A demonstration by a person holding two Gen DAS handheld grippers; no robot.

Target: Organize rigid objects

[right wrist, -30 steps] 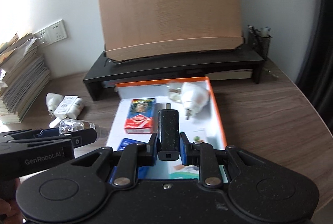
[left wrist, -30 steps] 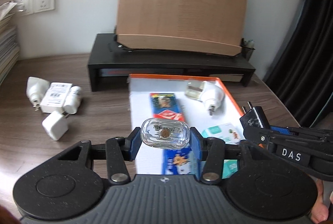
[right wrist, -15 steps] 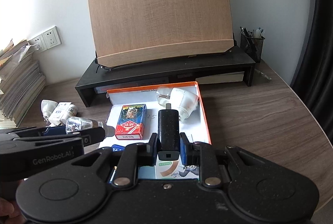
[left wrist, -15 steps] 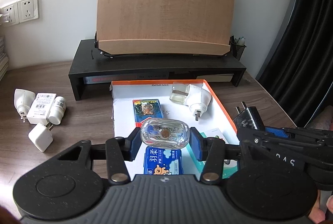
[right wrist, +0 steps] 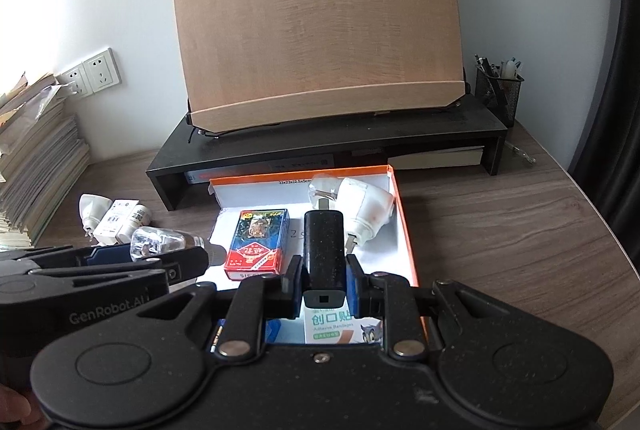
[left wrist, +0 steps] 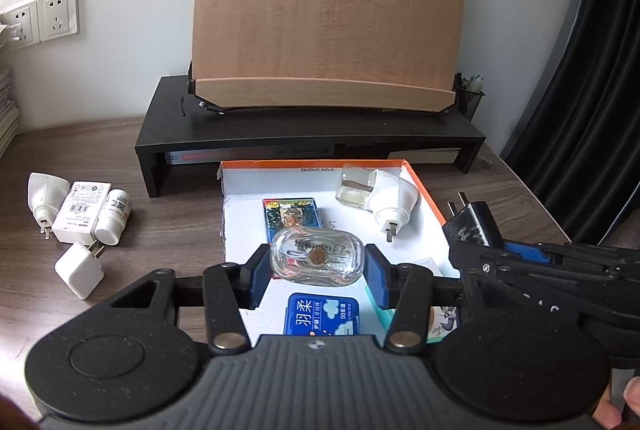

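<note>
In your left wrist view, your left gripper is closed on the clear glass bottle. The blue pads press on its two short ends, so the long axis of the bottle lies across the jaws, from side to side. The bottle hangs above the white floor of the orange-edged box, just over the near end of the red card pack and behind the blue tissue pack. The free floor lies left of the card pack and between it and the white plug-in device. I judge that you must lower the bottle there, not straight down.

In your right wrist view, your right gripper is closed on the black charger. Its long axis points forward, away from you, along the fingers. It is held above the box, over the bandage pack and just beside the card pack. The white device lies directly ahead of its tip. Your left gripper with the bottle is at the left edge of the box, so each hand is nearer to its own side.
</note>
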